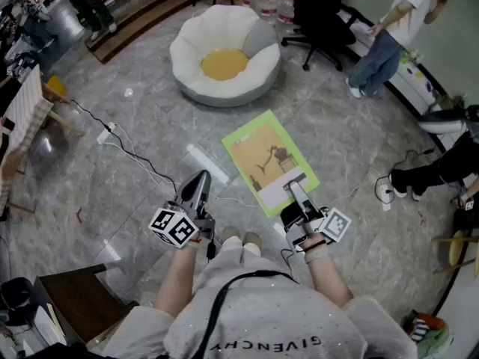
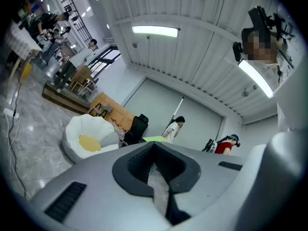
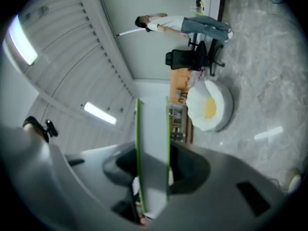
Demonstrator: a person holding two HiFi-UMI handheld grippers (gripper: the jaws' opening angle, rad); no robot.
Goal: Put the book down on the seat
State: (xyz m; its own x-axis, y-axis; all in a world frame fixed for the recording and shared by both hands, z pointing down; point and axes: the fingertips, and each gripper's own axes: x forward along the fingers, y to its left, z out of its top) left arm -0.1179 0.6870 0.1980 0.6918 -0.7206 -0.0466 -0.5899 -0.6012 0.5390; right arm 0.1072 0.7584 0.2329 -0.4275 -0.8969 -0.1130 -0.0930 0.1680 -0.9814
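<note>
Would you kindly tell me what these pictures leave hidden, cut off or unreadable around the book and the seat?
- Head view: the cover print of the book is too small to read.
- Head view: the book hides whichever jaw of the right gripper sits beneath it.
- Right gripper view: the book shows edge-on only, so its cover is unseen.
- Left gripper view: the left gripper cuts off the seat at its lower right with its own body.
</note>
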